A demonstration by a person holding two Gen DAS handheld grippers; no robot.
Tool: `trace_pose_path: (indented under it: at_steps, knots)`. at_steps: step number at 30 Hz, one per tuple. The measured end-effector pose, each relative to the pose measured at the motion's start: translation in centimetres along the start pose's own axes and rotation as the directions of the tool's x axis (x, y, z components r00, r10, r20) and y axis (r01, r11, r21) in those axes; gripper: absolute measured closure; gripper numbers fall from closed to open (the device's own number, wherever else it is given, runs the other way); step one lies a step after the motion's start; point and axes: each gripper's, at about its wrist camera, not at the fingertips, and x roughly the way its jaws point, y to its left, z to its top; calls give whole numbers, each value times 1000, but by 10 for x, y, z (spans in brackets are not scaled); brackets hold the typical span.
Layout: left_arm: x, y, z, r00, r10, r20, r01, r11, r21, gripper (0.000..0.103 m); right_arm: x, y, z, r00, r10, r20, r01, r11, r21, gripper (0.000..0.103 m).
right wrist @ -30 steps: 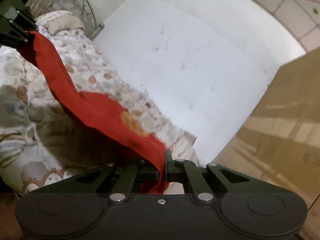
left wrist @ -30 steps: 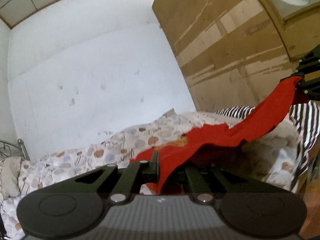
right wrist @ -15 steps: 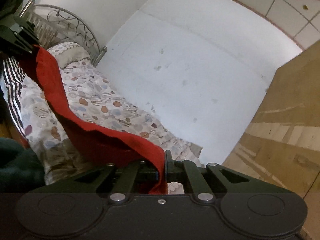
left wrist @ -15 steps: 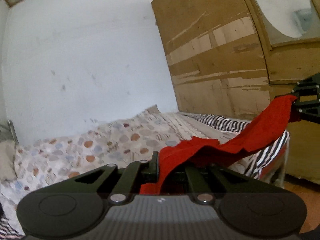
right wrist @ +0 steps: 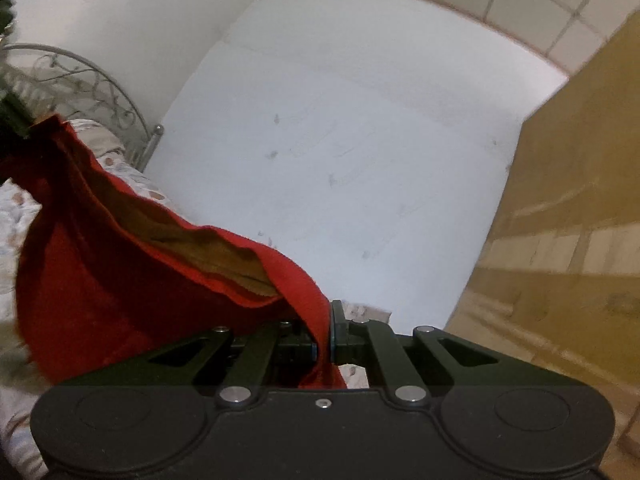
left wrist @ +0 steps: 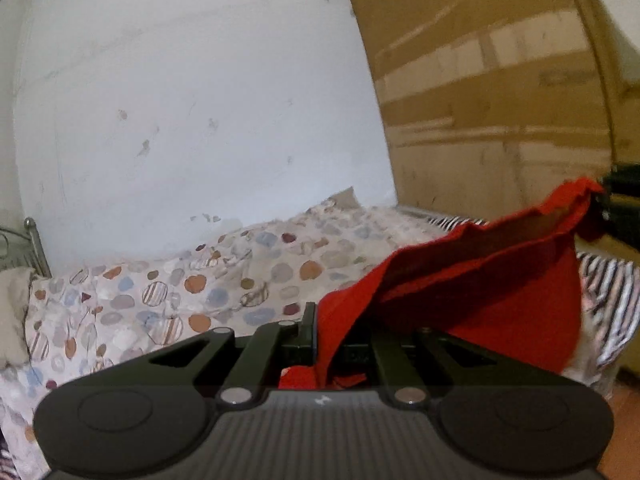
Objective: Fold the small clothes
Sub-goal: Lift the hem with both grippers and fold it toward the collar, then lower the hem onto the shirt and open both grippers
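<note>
Each hand-held gripper (left wrist: pixel 320 340) (right wrist: pixel 324 344) is matte black, with ribbed housing, silver pivot screws and triangular cut-outs.

Spotted pastel bedsheet (left wrist: pixel 224 280) over bed, black-and-white striped cloth (left wrist: pixel 612 300) at foot, curled metal headboard (right wrist: pixel 80 92), brown wooden wardrobe (left wrist: pixel 480 92), white wall (right wrist: pixel 340 140)
</note>
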Motion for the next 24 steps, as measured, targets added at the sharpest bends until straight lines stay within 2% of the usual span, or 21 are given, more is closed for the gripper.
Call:
trace_pose_path:
  at_steps: [3, 7, 12, 15, 18, 21, 23, 24]
  knots:
    - [48, 13, 1, 999, 11, -52, -10, 1000, 22, 97, 54, 0, -9, 999, 3, -32, -2, 1000, 11, 98]
    - [111, 31, -6, 990, -24, -141, 18, 999, -46, 97, 116, 14, -26, 994, 10, -104, -13, 1000, -25, 98]
    - [176, 36, -27, 977, -46, -208, 32, 997, -70, 97, 176, 26, -56, 972, 42, -233, -43, 999, 2, 97]
    - [204, 35, -46, 971, -55, -234, 34, 995, -91, 97, 201, 25, -75, 944, 79, -320, -59, 996, 73, 95]
    - [232, 33, -63, 957, -75, -278, 48, 993, -104, 96, 217, 26, -95, 917, 115, -381, -68, 989, 134, 91]
    - [249, 29, -75, 948, -88, -307, 60, 993, -99, 96, 231, 24, -110, 900, 135, -414, -73, 984, 161, 90]
    - [257, 29, -82, 942, -97, -322, 66, 992, -105, 95, 235, 22, -118, 893, 146, -426, -76, 981, 178, 81]
    - [259, 31, -84, 939, -102, -329, 67, 991, -116, 92, 237, 22, -121, 890, 147, -431, -72, 980, 186, 79]
